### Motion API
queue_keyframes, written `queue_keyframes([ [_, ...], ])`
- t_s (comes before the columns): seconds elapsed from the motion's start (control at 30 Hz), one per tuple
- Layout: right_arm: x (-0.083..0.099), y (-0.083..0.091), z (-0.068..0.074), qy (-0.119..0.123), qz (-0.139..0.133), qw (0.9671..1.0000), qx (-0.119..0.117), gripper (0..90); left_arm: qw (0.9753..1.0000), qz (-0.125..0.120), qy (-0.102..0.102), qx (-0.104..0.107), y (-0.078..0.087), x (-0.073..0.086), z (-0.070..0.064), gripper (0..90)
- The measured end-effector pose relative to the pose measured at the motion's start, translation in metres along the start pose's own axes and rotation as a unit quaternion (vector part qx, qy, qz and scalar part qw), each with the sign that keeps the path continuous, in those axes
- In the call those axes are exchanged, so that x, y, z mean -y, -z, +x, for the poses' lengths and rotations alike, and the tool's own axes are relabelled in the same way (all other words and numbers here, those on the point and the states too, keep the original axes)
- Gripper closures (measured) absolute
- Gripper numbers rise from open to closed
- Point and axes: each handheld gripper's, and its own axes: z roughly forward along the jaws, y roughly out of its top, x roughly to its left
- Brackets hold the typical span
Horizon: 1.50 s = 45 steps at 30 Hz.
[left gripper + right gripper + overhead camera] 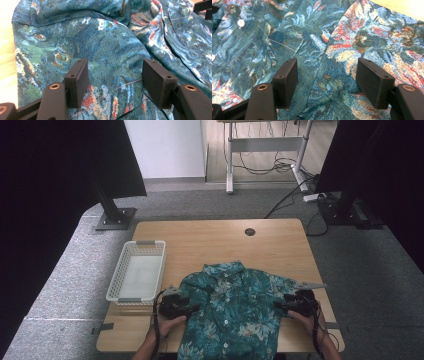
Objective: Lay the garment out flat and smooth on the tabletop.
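Because the floral shirt (231, 312) lies face up and buttoned at the table's (210, 232) near edge, around six o'clock, both sleeves sit within reach, seemingly for folding. Left gripper (192, 309) at nine o'clock and right gripper (276, 304) at three hover with jaws spread, empty, forearms angled inward. A white basket (136, 270) waits at ten o'clock.

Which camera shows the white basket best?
The high view: the white basket sits whole on the table's left side, beside the floral shirt. The left and right gripper views look past each open tool's jaws at shirt fabric and a little table.
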Motion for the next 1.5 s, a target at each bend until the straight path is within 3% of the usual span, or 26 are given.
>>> queue_keyframes([
  [0.37, -0.016, -0.005, -0.018, -0.003, 0.013, 0.9995, 0.027, 34.2, 0.9991, -0.004, 0.023, -0.036, -0.008, -0.012, 0.005, 37.2],
  [0.67, -0.014, -0.001, -0.027, -0.016, 0.0, 0.9993, 0.032, 34.0, 0.9974, -0.015, 0.04, -0.059, -0.014, -0.018, 0.01, 37.2],
  [0.83, -0.013, 0.0, -0.022, -0.017, 0.004, 0.9993, 0.033, 31.4, 0.998, -0.023, 0.024, -0.053, -0.008, -0.016, 0.006, 36.3],
  [1.0, -0.01, 0.004, 0.002, -0.001, -0.018, 0.9998, -0.002, 30.9, 0.9986, -0.051, -0.003, -0.013, 0.009, -0.01, -0.01, 36.4],
  [1.1, -0.005, 0.006, 0.03, 0.018, -0.024, 0.9989, -0.035, 29.9, 0.9983, -0.055, -0.019, 0.007, 0.015, -0.005, -0.022, 36.4],
  [1.17, -0.002, 0.004, 0.045, 0.025, -0.027, 0.998, -0.051, 29.7, 0.9984, -0.051, -0.022, 0.009, 0.015, -0.003, -0.025, 36.0],
  [1.37, 0.01, -0.014, 0.101, 0.051, -0.008, 0.9931, -0.105, 28.9, 0.9992, -0.039, 0.009, 0.003, 0.004, -0.003, -0.012, 35.9],
  [1.5, 0.021, -0.028, 0.121, 0.062, 0.015, 0.9909, -0.118, 28.7, 0.9991, -0.034, 0.024, -0.002, -0.001, -0.003, -0.005, 35.2],
])
